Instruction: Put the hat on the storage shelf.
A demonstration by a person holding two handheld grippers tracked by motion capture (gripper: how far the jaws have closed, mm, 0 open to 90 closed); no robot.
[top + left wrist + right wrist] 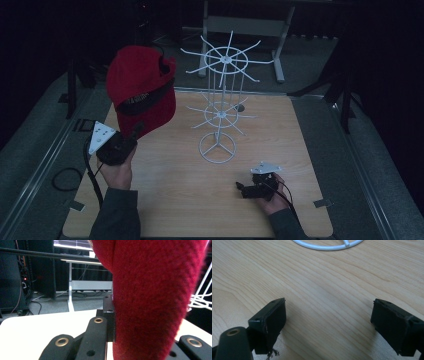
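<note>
Left gripper [134, 131]: raised above the near-left part of the wooden table [170, 200], jaws closed on the lower edge of a red cap [142, 90]; in the left gripper view the red fabric [155, 295] sits clamped between the jaws. The cap hangs in the air, left of the white wire display stand [220, 100], apart from it. Right gripper [240, 189]: low over the table at the near right, jaws spread wide with nothing between them, bare wood under them. The stand's ring base [329, 246] lies just beyond.
</note>
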